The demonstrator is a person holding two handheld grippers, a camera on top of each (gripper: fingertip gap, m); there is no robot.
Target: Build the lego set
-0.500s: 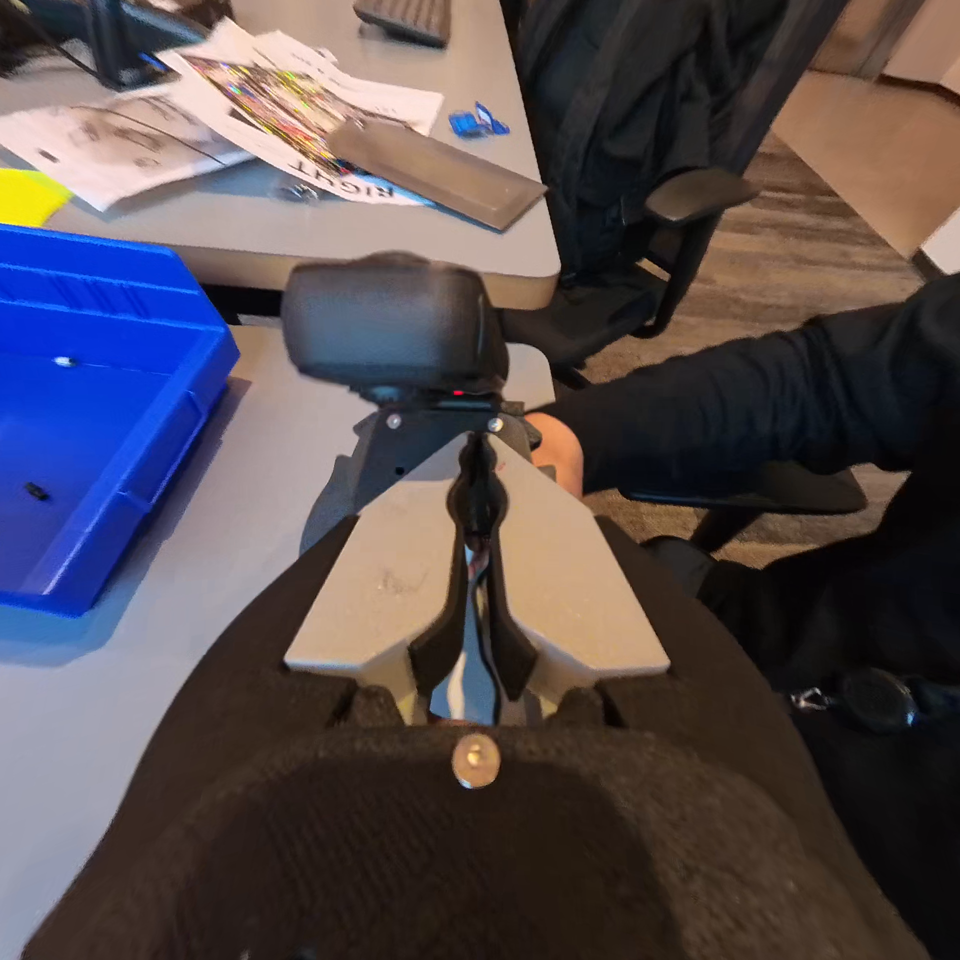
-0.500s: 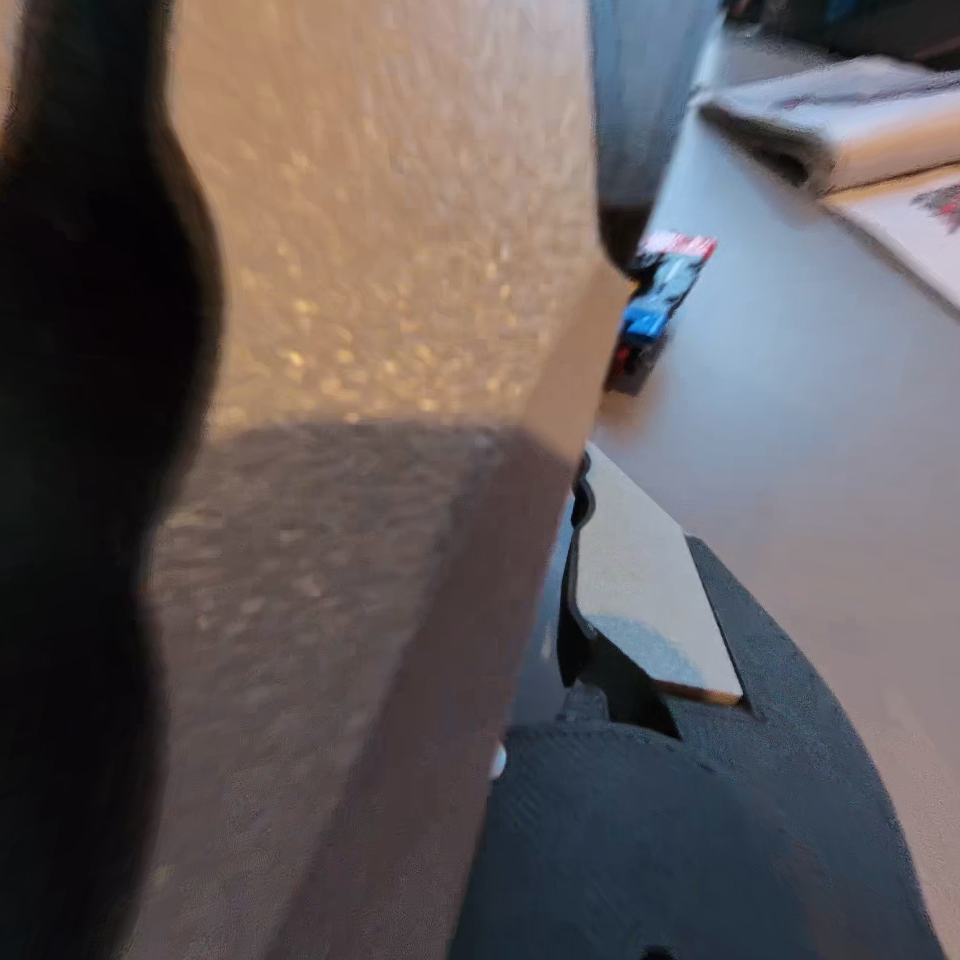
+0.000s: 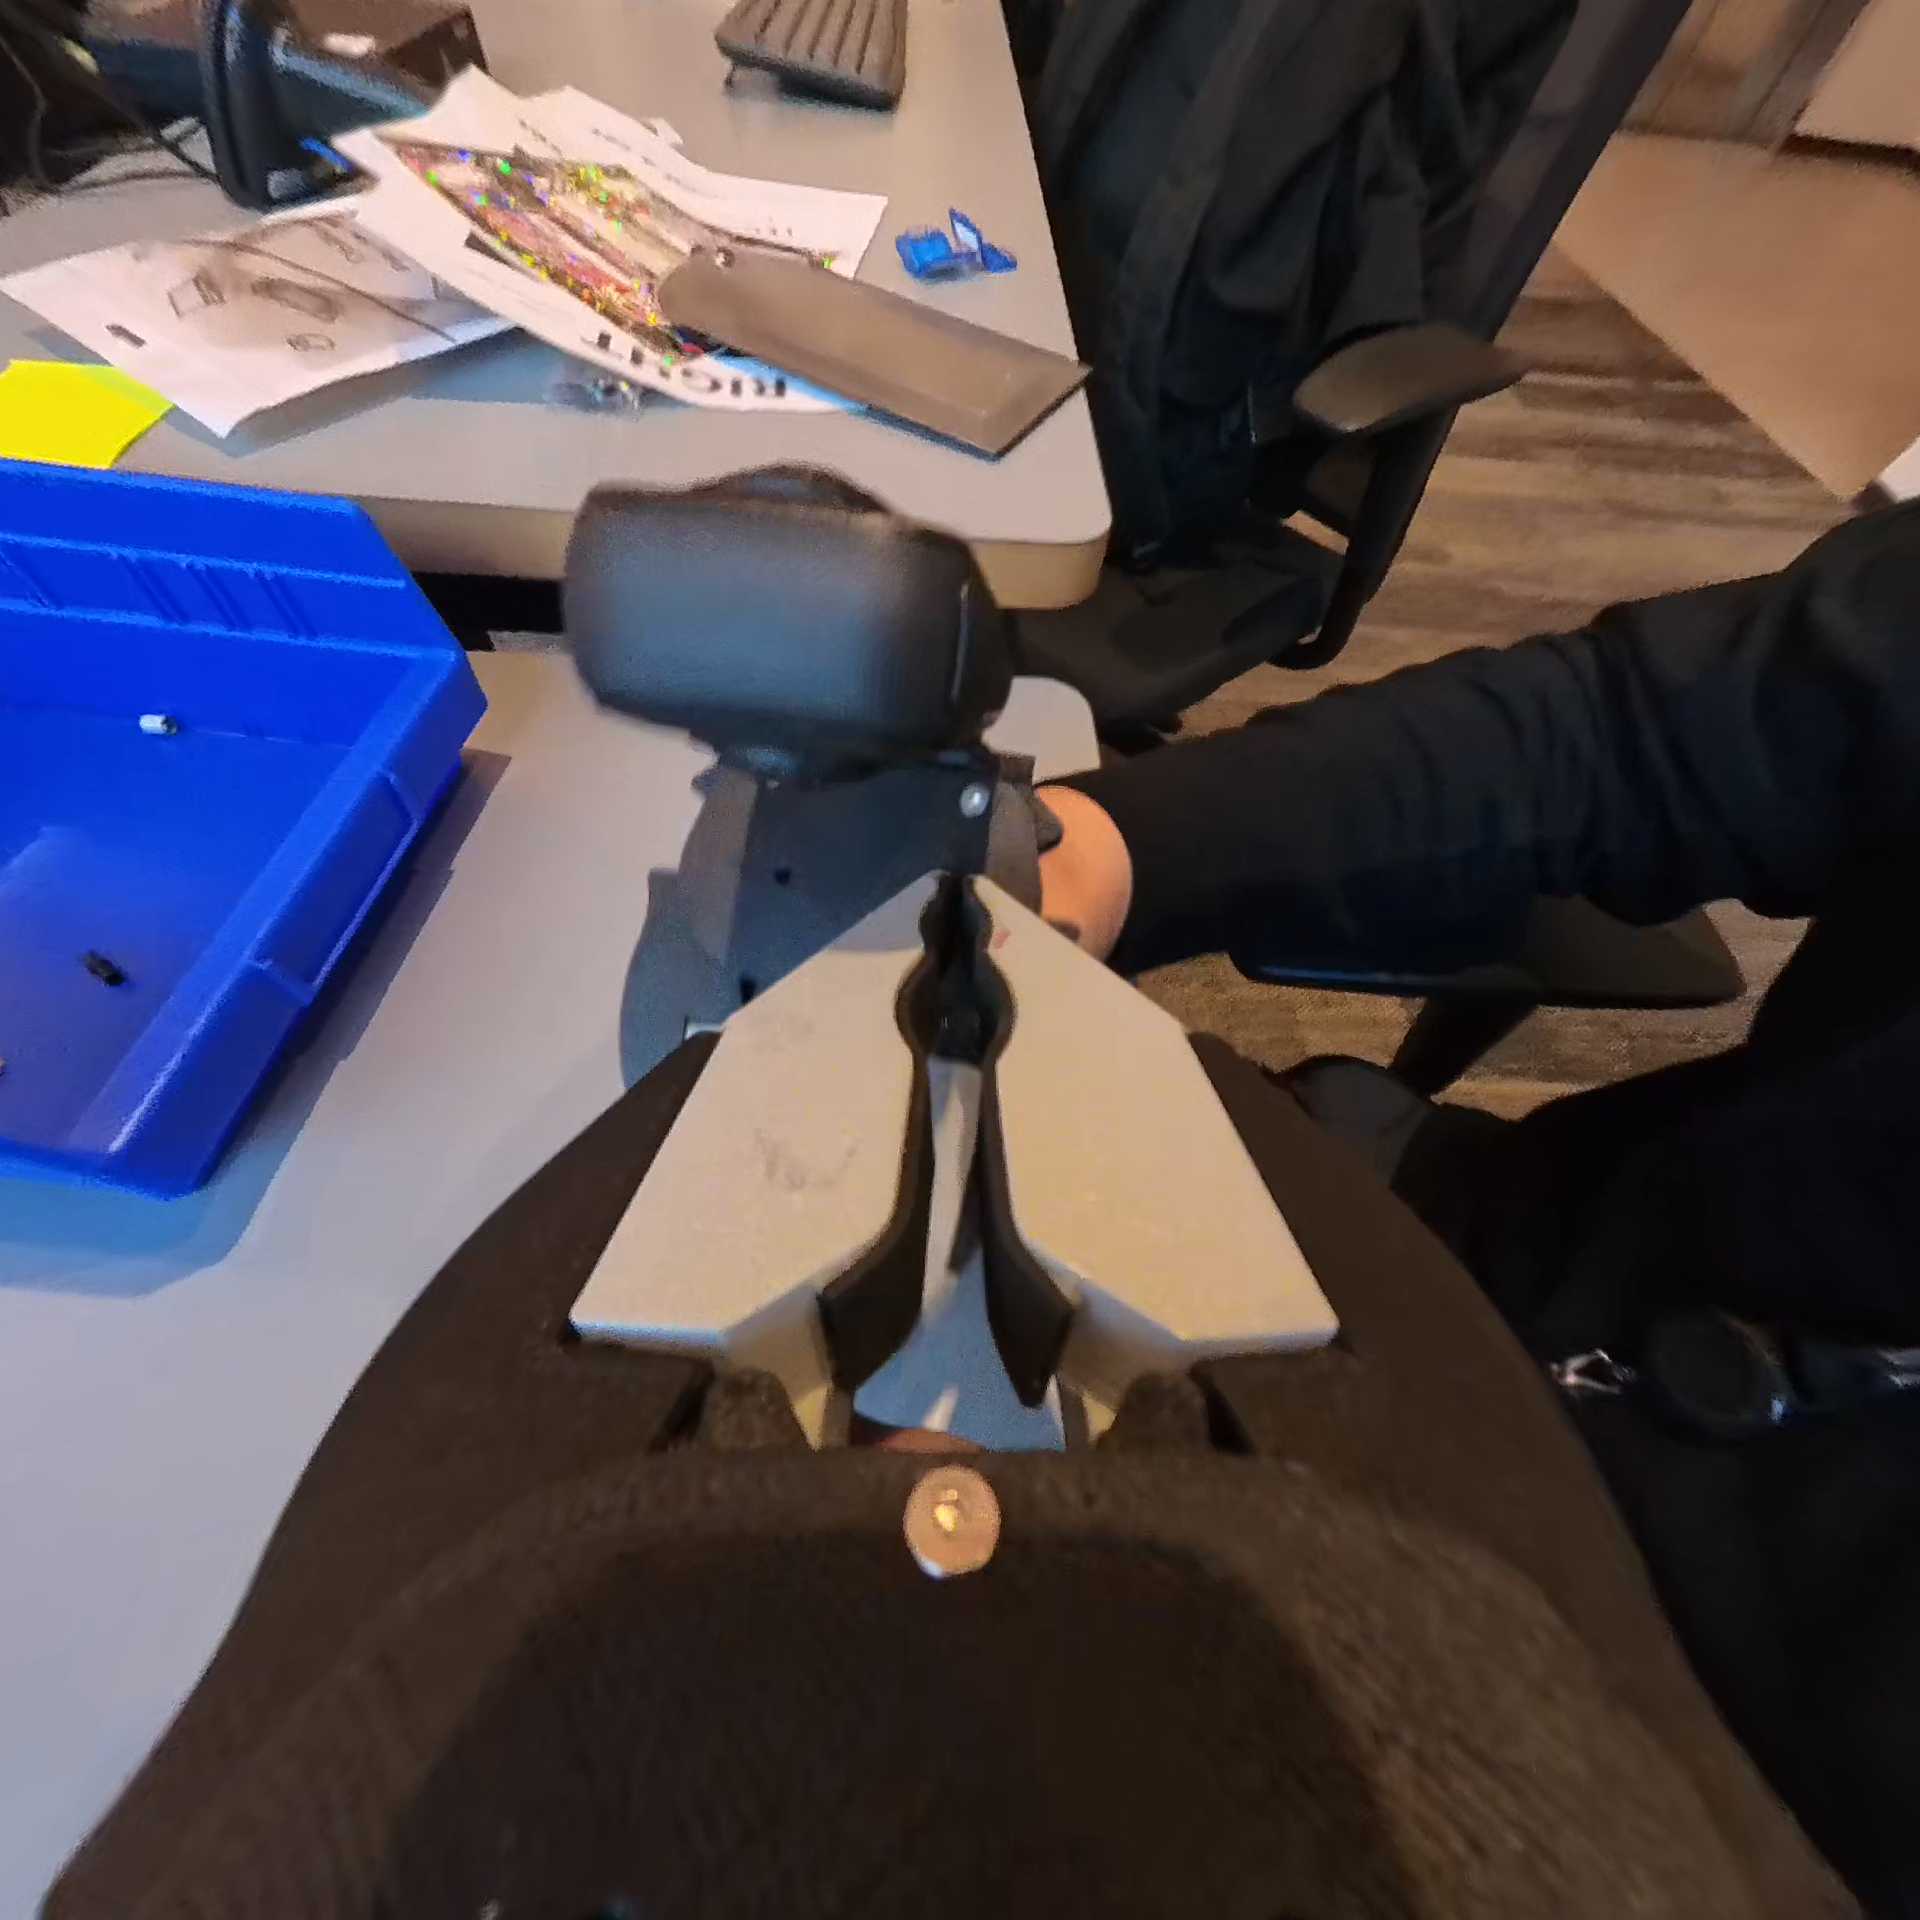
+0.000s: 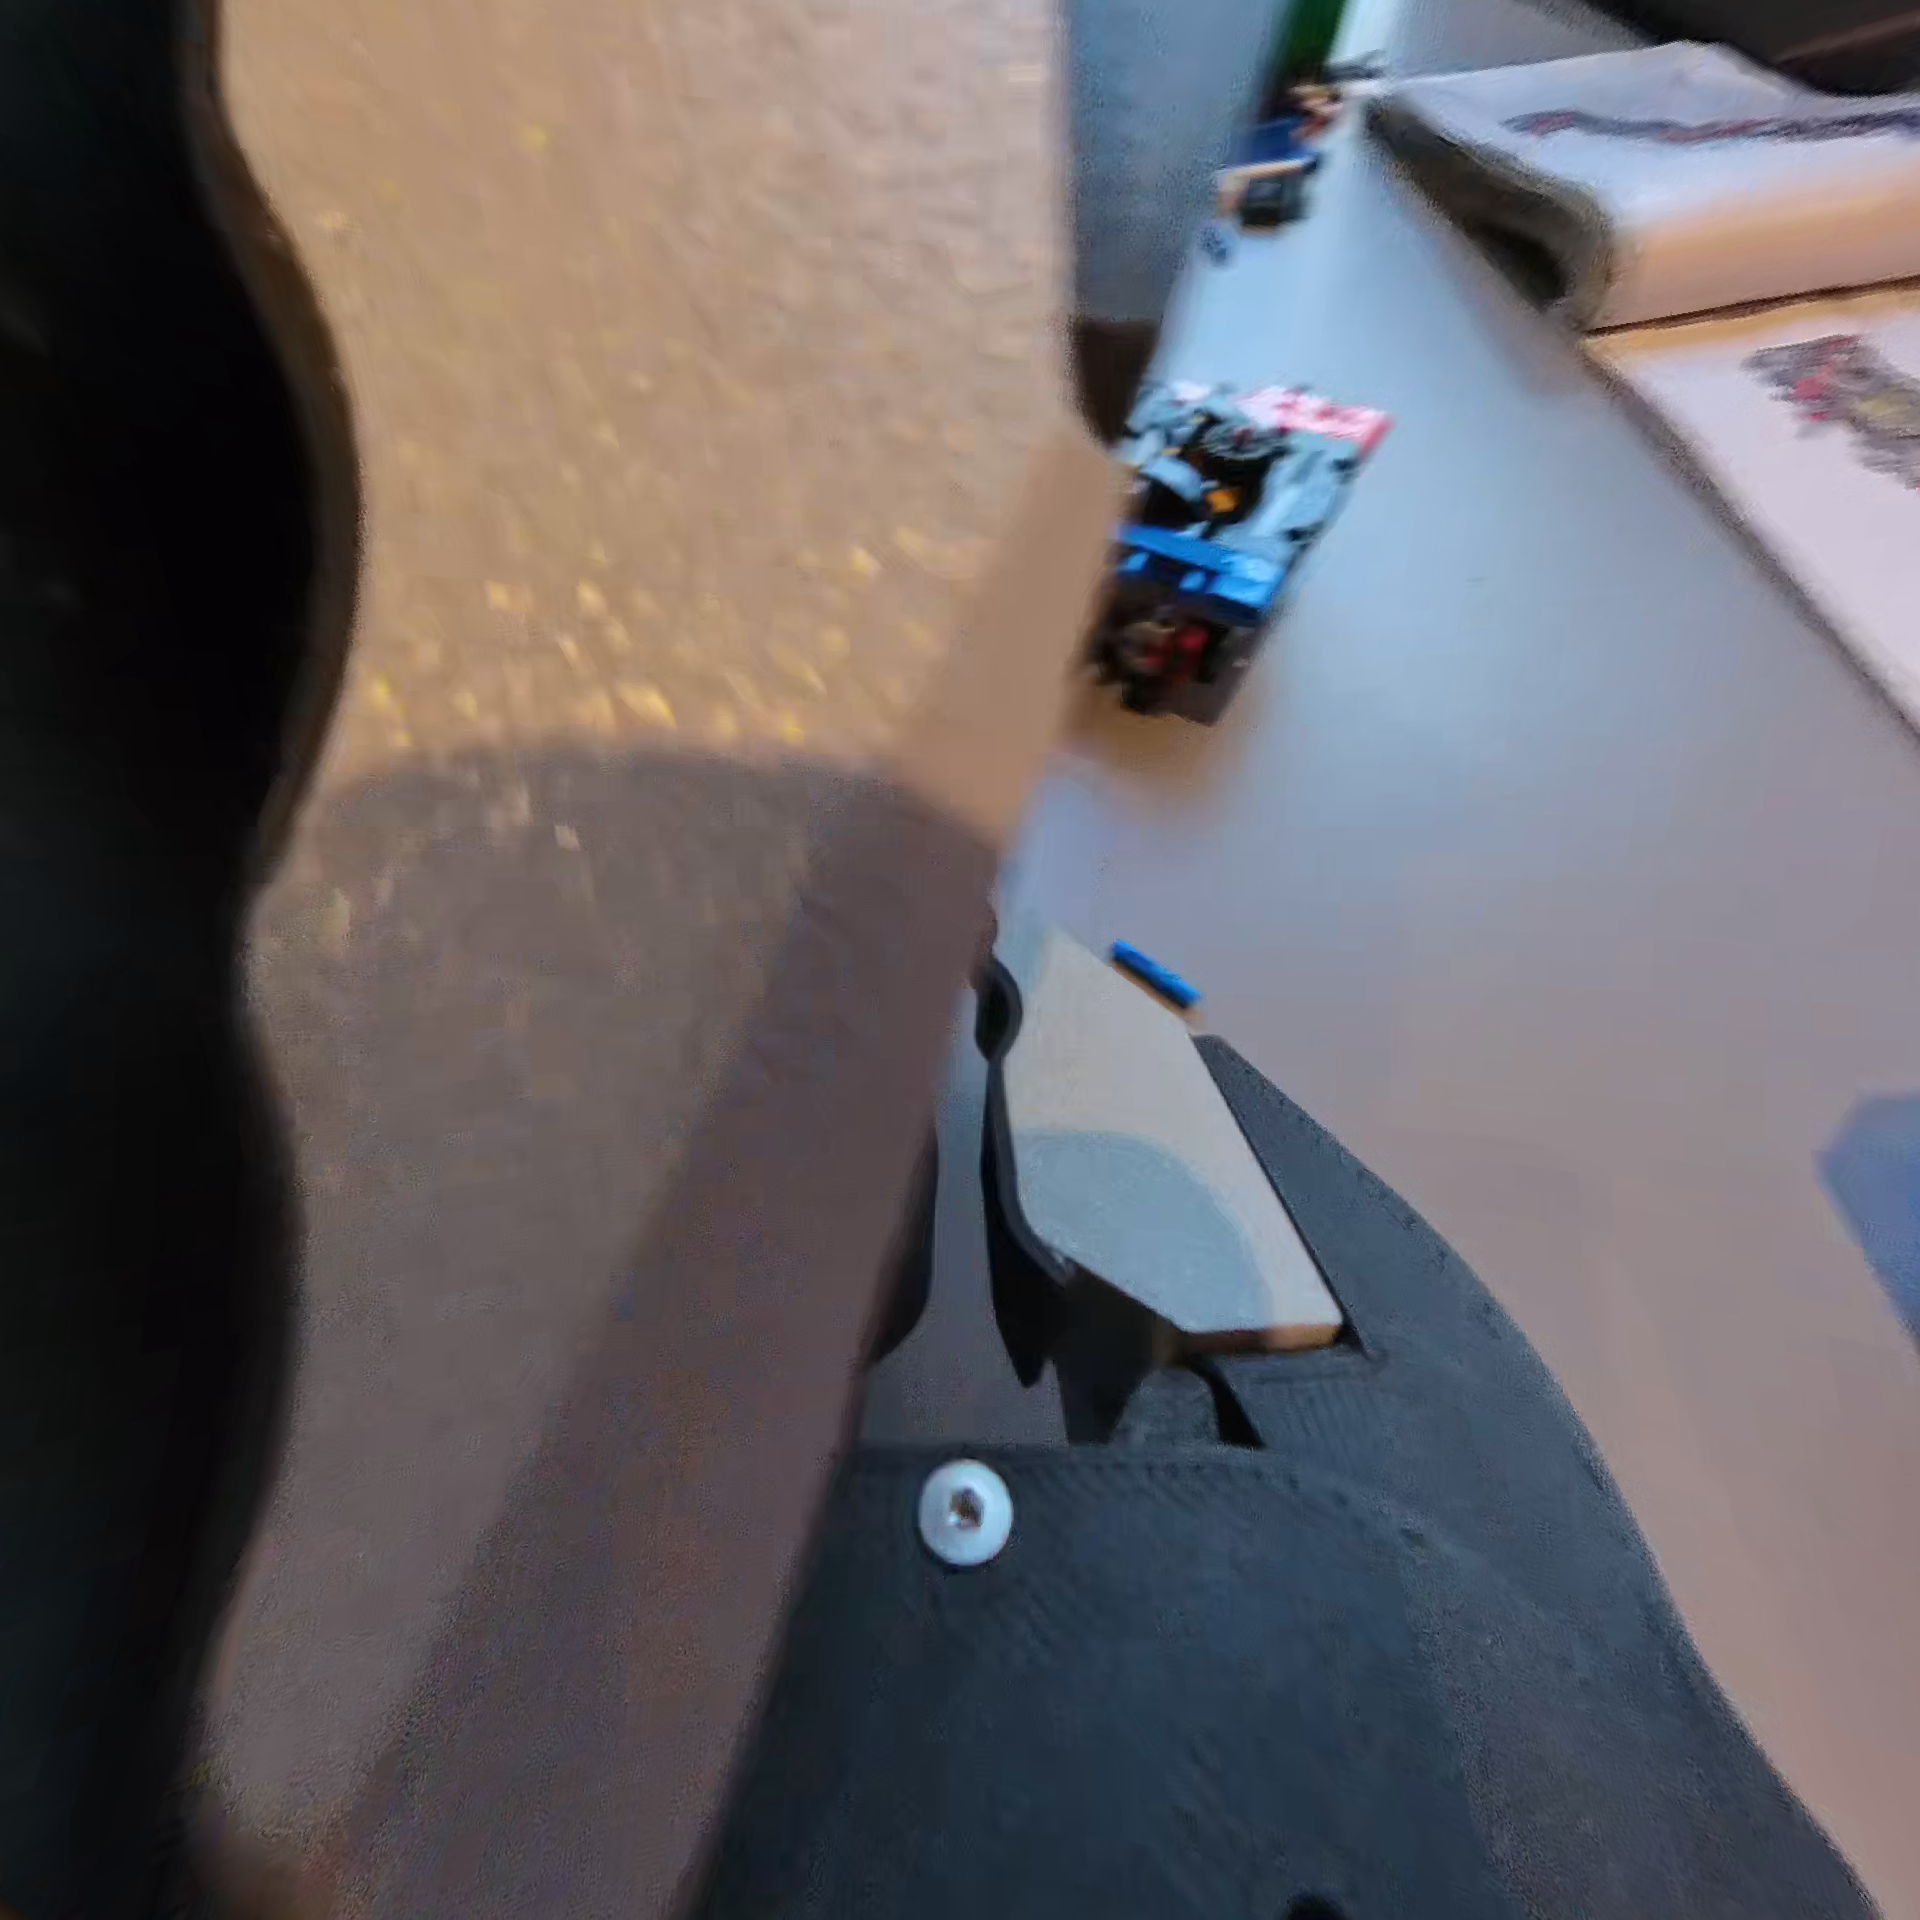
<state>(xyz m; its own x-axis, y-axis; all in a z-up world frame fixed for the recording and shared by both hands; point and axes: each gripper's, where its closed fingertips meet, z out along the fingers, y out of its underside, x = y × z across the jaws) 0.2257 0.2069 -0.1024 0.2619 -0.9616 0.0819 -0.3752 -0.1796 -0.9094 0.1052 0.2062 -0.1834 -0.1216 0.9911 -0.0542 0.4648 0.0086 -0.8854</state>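
In the right wrist view a part-built lego model [image 4: 1216,551] in blue, grey, black and red stands on the grey table [image 4: 1455,831], ahead of my right gripper [image 4: 987,977]. A small blue piece [image 4: 1153,971] lies beside my right finger [image 4: 1143,1164]. That finger sits at the centre line, so the gripper reads as shut. A blurred grey surface hides its other finger. In the left wrist view my left gripper [image 3: 961,920] is shut, tips together, right behind the right gripper's black camera housing [image 3: 774,613]. I cannot tell whether either gripper holds a piece.
A blue bin [image 3: 312,914] with a few tiny parts stands at the left. Papers [image 3: 312,301], a yellow sheet [image 3: 62,410] and a grey bar [image 3: 862,343] lie on the far table. A person's black sleeve [image 3: 1455,790] and a chair [image 3: 1382,384] are at the right.
The right wrist view has pulled back a little: more of the lego model shows and the small blue piece has come into view. The left gripper stays shut close behind the right one.
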